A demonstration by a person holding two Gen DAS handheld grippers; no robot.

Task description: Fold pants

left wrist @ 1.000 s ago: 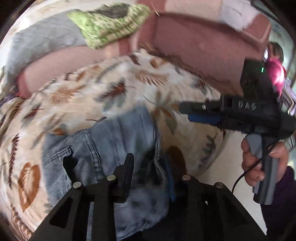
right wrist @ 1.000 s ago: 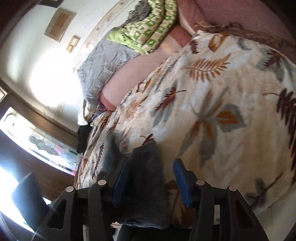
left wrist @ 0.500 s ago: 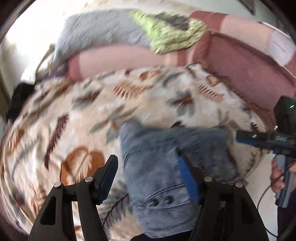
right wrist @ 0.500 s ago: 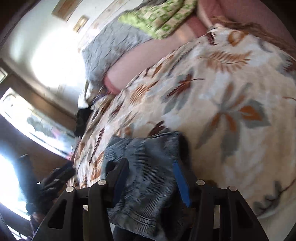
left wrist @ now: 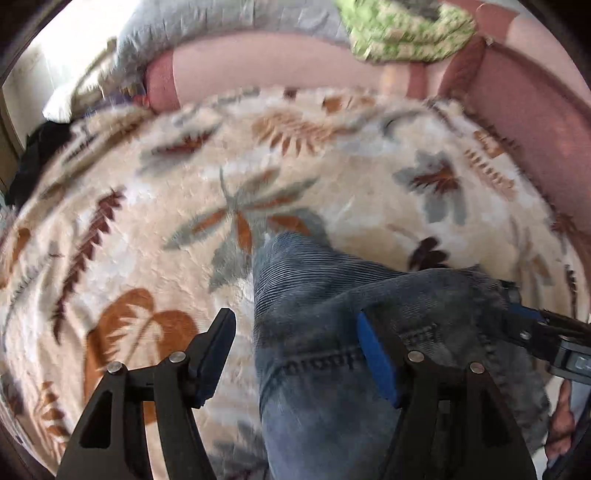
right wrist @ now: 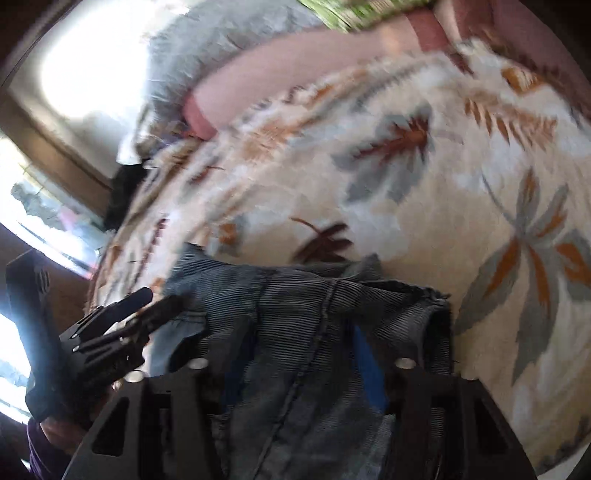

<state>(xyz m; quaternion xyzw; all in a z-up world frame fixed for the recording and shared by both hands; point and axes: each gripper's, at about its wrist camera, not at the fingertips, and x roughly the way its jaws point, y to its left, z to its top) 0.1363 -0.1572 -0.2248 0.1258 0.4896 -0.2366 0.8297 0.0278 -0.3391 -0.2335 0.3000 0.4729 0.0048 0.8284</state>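
Blue denim pants [left wrist: 332,295] lie bunched on a leaf-patterned blanket [left wrist: 147,206]. My left gripper [left wrist: 295,343] is open, its jaws wide apart, with the denim lying between the fingers and over the right finger [left wrist: 376,354]. My right gripper [right wrist: 295,354] stands open with denim [right wrist: 303,306] draped over both fingers; its blue pads are mostly hidden under the cloth. In the left wrist view the right gripper [left wrist: 532,325] pokes in under the pants' right edge. In the right wrist view the left gripper [right wrist: 147,302] sits at the pants' left edge.
The blanket [right wrist: 480,184] covers a bed. A pink bolster [left wrist: 277,62] runs along the back, with a grey quilt [left wrist: 221,22] and a green patterned cloth [left wrist: 406,33] on it. A dark garment [left wrist: 37,155] lies at the far left.
Both grippers have swung round over the bed with the pants. The left gripper, shut on denim a second ago, now stands open. The pants have come down toward the blanket.
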